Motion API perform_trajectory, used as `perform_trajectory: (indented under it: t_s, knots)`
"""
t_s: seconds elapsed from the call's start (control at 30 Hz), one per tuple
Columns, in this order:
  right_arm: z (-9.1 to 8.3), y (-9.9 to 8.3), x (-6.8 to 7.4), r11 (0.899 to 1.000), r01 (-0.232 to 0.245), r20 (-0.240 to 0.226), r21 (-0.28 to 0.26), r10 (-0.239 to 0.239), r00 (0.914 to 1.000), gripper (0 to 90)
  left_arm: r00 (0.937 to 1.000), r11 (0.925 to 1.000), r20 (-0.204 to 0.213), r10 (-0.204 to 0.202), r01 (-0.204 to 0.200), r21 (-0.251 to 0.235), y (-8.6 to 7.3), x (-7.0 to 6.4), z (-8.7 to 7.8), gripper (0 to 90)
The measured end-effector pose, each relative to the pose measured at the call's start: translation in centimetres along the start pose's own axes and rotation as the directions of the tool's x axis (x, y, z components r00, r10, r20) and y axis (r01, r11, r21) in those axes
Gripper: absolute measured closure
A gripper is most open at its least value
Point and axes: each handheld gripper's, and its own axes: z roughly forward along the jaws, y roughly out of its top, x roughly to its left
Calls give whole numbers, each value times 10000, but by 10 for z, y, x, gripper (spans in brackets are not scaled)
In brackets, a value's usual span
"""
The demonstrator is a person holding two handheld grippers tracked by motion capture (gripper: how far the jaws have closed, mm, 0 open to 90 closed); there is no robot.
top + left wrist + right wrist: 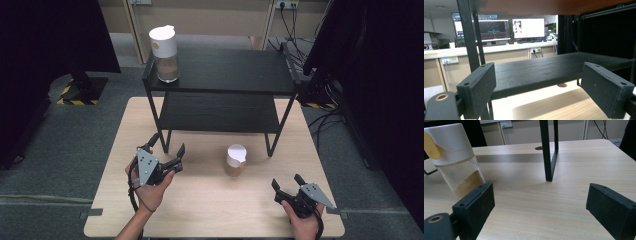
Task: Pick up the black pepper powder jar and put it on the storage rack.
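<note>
High view shows the white-lidded glass jar of tan powder (pixel 235 160) standing on the pale wooden counter (pixel 210 210), ungrasped; the right gripper (pixel 288 183), fingers spread, would need to reach leftward. The left gripper (pixel 166 146) is likewise spread.

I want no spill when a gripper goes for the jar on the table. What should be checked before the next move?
1. Right gripper open: ok.
2. Left gripper open, holding nothing: ok.
3. Jar on the table upright, lid on: ok.
4. Bare table between right gripper and jar: ok.
5. Shelf leg near the jar, may crowd a grasp: cannot tell.
6. Second jar steady on the shelf top: ok.
</note>
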Motion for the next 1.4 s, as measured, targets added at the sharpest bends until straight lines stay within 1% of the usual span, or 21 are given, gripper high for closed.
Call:
perform_trajectory:
  t_s: [0.17,0.3,0.47,0.53,0.6,0.63,0.77,0.9,0.93,0.97,1.1,1.2,1.27,1.37,1.4]
  knots:
    - [0,0,0,10000,-10,1,-1,10,10000,84,10000,9996,-12,-51,51,273,-8,-1,-1,124]
    - [0,0,0,10000,-7,0,5,7,10000,85,9998,9985,-23,-180,181,510,-13,-1,-1,123]
    - [0,0,-1,10000,-17,-14,24,17,10000,84,9992,9950,0,-399,397,919,-22,0,-2,121]
    - [0,1,0,10000,-3,-16,40,3,10000,84,9992,9934,21,-401,396,1076,-25,0,-2,121]
    - [0,0,0,10000,3,-12,24,-3,10000,84,9978,9903,67,-667,654,1226,-29,1,-1,119]
    - [0,0,0,10000,9,-12,3,-9,10000,84,9973,9891,62,-731,717,1285,-31,1,-1,119]
    - [0,0,0,10000,5,-23,-21,-5,10000,84,9965,9847,90,-836,812,1541,-42,3,-2,119]
    - [0,0,0,10000,39,-17,-19,-39,10000,84,9950,9790,50,-993,968,1794,-48,5,-1,119]
    - [0,-1,0,10000,47,-19,-35,-47,10000,84,9952,9782,47,-979,953,1845,-49,5,-1,119]
    - [0,-1,0,10000,42,-19,-43,-43,10000,84,9945,9760,34,-1048,1022,1925,-50,5,0,119]
    - [0,-1,0,10000,44,-19,-35,-44,10000,84,9929,9709,118,-1183,1132,2110,-54,6,2,119]
    - [0,-1,0,10000,41,-25,-46,-41,10000,84,9946,9692,112,-1031,979,2259,-57,6,4,119]
    - [-1,-1,0,10000,43,-21,-72,-43,10000,84,9934,9656,106,-1141,1084,2365,-59,8,5,119]
    - [-1,-1,0,10000,38,-25,-69,-39,10000,83,9939,9614,134,-1097,1027,2553,-60,9,6,119]
    - [-1,-1,0,10000,43,-28,-61,-43,10000,83,9940,9626,142,-1088,1018,2512,-61,8,6,119]
